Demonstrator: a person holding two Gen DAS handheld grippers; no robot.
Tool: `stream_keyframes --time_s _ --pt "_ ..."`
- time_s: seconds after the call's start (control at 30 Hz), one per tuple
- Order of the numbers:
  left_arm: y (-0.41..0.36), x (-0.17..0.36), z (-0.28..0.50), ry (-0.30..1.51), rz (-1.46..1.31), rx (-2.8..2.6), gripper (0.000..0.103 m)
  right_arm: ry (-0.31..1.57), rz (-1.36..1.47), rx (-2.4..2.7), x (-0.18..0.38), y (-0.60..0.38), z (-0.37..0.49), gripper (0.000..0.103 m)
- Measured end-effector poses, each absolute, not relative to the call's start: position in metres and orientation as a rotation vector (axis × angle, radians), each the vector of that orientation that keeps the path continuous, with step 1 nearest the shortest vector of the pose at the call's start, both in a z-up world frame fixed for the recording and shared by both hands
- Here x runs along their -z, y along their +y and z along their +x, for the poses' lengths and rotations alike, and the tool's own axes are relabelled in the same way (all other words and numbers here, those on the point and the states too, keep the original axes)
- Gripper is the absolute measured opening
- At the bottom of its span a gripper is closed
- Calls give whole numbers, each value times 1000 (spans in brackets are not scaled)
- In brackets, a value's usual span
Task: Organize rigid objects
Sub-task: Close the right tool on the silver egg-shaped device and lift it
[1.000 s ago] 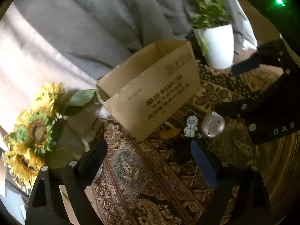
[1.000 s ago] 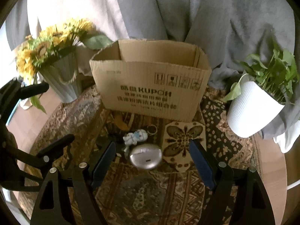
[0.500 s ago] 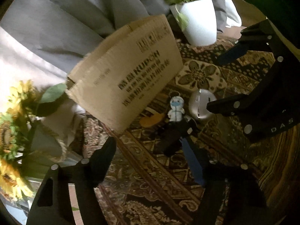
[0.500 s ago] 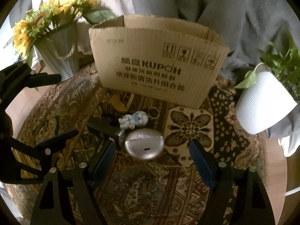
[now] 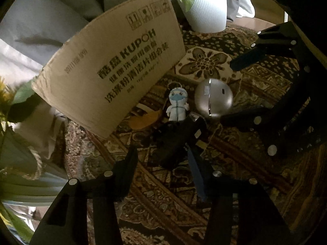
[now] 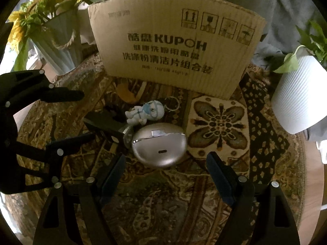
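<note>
patterned rug (image 6: 163, 194) under cardboard box (image 6: 173, 40), grey drapes (image 5: 51, 20) behind; both tools spread, left tool (image 5: 161, 163), right tool (image 6: 165, 171)

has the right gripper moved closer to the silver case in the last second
Yes. The right gripper has advanced toward the silver case, which has grown larger before the cardboard box.

1. Silver case (image 6: 159, 147): rounded, shut, lying flat on the patterned cloth.
2. Figurine (image 6: 146, 113): small white masked keychain doll, on its side, just behind the case.
3. Black object (image 6: 106, 123): dark, left of the case, unclear.
4. Box (image 6: 173, 47): upright cardboard, behind them.
</note>
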State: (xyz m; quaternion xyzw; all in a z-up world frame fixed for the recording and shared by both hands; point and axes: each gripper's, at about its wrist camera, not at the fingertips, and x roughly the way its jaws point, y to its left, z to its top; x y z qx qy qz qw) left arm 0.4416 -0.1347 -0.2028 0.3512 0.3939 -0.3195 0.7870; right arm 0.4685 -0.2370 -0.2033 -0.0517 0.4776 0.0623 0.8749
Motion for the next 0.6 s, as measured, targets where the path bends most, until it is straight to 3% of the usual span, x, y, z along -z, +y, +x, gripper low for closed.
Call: stream_keyframes --time_s 0.6 --pt "-127 223 465 983 585 808 40 1022 -149 -172 220 -231 489 82"
